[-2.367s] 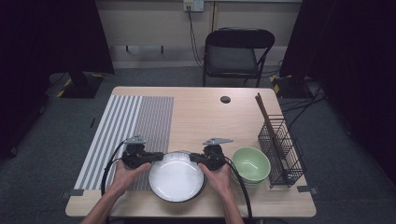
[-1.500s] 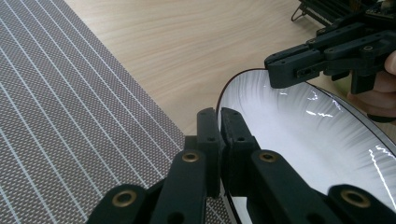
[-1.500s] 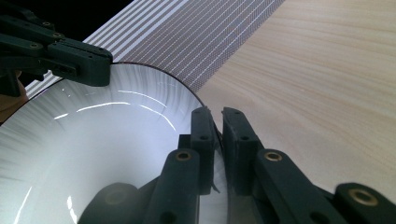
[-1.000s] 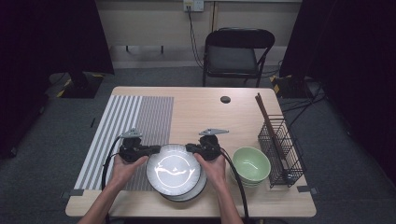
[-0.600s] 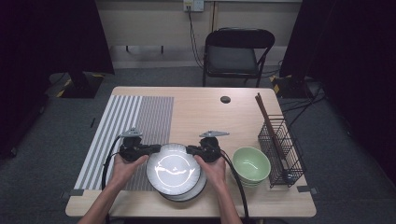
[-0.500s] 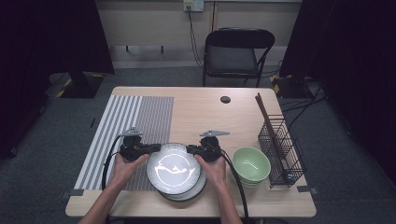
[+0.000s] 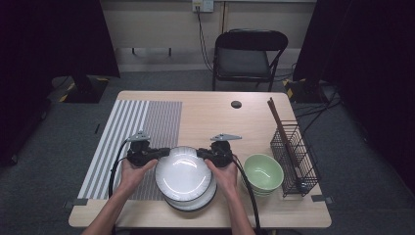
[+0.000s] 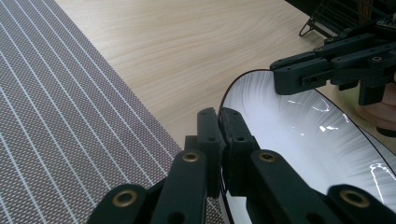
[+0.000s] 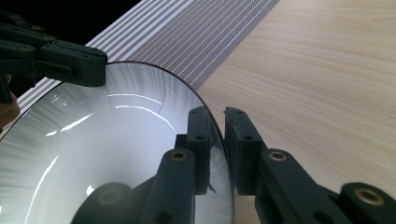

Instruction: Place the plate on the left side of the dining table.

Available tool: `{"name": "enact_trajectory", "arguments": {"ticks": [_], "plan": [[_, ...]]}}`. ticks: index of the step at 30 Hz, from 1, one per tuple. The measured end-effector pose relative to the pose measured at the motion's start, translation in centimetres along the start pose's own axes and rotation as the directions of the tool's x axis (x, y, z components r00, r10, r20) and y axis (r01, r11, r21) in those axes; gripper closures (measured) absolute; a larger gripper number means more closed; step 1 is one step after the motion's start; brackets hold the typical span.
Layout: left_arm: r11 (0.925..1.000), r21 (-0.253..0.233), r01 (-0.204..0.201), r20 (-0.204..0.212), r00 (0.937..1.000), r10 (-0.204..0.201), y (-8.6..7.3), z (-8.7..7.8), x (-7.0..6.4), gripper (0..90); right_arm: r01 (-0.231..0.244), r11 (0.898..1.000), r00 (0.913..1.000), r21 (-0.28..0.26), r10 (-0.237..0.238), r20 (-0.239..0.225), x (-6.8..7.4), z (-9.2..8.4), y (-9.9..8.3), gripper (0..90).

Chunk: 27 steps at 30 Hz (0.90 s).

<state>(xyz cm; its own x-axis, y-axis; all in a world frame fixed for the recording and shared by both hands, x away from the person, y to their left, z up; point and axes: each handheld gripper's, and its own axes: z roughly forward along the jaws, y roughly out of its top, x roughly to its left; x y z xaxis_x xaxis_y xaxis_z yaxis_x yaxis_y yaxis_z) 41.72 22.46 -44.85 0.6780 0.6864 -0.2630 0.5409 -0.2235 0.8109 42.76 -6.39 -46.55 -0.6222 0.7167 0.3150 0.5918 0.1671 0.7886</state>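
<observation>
High view: top plate (image 7: 183,172) held tilted above the lower plate (image 7: 198,201) on the tabletop (image 7: 215,112), lifted off the stack since earlier. Left tool (image 7: 161,152) pinches its rim; right tool (image 7: 201,153) has just been opening, rim between its jaws. Likely release, one-sided hold

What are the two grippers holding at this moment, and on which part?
The left gripper is clamped on the upper white plate's black rim. The right gripper sits astride the opposite rim, its jaws just been opening, with a small gap showing.
</observation>
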Motion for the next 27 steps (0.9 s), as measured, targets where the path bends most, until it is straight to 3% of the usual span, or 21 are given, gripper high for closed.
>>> {"name": "enact_trajectory", "arguments": {"ticks": [2,5,12,15,19,21,27], "plan": [[1.0000,0.001,0.001,-0.006,1.0000,-0.001,0.0,0.0,-0.1,87.8,-0.012,1.000,0.9999,0.005,0.012,-0.002,0.0,0.1,-0.1,70.2],[1.0000,-0.003,0.006,0.000,1.0000,-0.006,-0.1,0.0,0.0,87.8,-0.036,0.999,0.9993,0.023,0.036,0.003,-0.1,0.4,-0.6,68.4],[0.9996,0.011,0.025,0.019,0.9995,-0.025,-0.1,-0.1,0.4,87.3,-0.063,0.998,0.9963,-0.002,0.063,-0.058,-0.6,0.2,-1.1,77.3],[0.9992,0.008,0.040,0.020,0.9990,-0.040,-0.2,-0.6,0.4,83.7,-0.067,0.998,0.9959,-0.007,0.066,-0.062,-0.7,0.2,-1.2,78.3],[0.9993,0.032,0.019,0.003,0.9998,-0.019,-0.3,-1.6,0.1,73.6,-0.069,0.998,0.9958,-0.014,0.068,-0.062,-0.8,0.1,-1.2,79.2],[0.9991,0.024,0.035,0.011,0.9993,-0.036,-0.8,-2.1,-0.1,69.5,-0.065,0.998,0.9959,-0.016,0.064,-0.063,-0.7,0.0,-1.1,80.0],[0.9965,0.068,0.048,0.000,0.9989,-0.048,-2.1,-1.9,-0.1,67.4,-0.055,0.998,0.9975,-0.008,0.054,-0.045,-0.7,-0.1,-1.1,79.8]]}}
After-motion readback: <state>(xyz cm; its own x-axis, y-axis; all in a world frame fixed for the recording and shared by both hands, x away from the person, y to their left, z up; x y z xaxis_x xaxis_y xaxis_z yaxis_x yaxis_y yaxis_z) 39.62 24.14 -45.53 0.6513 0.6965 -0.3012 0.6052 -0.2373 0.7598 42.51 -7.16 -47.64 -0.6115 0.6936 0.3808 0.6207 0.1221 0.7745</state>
